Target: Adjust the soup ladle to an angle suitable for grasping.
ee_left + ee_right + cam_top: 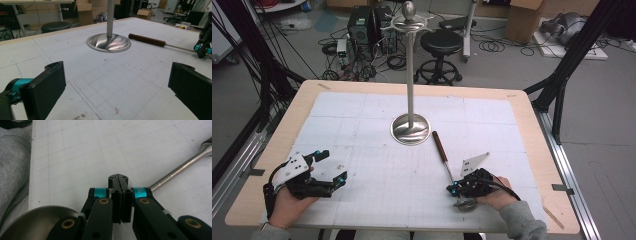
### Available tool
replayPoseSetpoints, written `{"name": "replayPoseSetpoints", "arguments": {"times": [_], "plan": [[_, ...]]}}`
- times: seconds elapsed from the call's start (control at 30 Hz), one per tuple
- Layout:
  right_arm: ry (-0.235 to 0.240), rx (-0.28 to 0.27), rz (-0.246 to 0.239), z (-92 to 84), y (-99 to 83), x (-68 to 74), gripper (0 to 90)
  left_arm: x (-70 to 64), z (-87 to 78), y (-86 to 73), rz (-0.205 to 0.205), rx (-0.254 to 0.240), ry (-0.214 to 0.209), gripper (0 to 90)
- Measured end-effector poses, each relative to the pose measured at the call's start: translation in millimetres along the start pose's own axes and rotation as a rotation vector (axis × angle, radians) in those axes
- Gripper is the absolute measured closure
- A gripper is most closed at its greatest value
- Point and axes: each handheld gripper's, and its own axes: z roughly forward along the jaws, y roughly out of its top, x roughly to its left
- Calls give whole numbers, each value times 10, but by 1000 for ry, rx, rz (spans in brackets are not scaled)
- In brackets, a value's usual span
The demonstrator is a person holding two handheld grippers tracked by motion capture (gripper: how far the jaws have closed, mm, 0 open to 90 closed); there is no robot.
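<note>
Beyond the wooden table (532, 130) lie a grey floor strewn with cables, a black stool and some cardboard boxes. A white gridded mat (362, 115) covers most of the tabletop. Just above the centre of the high view stands a tall metal stand (411, 129) on a round, polished base.

To the lower right of that base lies a ladle (447, 167). Its brown handle is at the upper end, and its thin steel shaft runs down and slightly right to a bowl at the bottom of the frame.

The right gripper (452, 189) sits low over the bowl end, with its tips pointing toward the left of the frame. In the right gripper view, the right gripper (118, 178) has its jaws pressed fully together, with no visible gap and nothing seen between the pads. The ladle (175, 173) passes under it: the shaft goes off to the upper right and the bowl's rim curves in at the lower left. So the shaft's long axis crosses beneath the closed jaws rather than lying between them. My judgement is that a grasp would need the jaws opened and set astride the shaft.

The left gripper (333, 166) rests at the lower left of the high view, well apart from the ladle. In its own view the left gripper (117, 75) has its jaws spread wide and empty, with the ladle's handle far off at the upper right. The right hand is clearly the nearer one.
</note>
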Motion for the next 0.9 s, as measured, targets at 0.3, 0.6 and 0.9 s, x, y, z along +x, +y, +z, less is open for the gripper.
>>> {"name": "replayPoseSetpoints", "arguments": {"times": [0.3, 0.6, 0.9], "plan": [[-39, 11, 18, -81, -41, -88, 900, -2, -1, -2, -5, 1, 1, 18], [-16, 12, 50, -133, -82, -154, 900, 4, -10, -4, -3, 0, 2, 18], [-90, -165, 100, -284, -66, -355, 900, 2, -24, -16, -6, 6, 8, 17]]}}
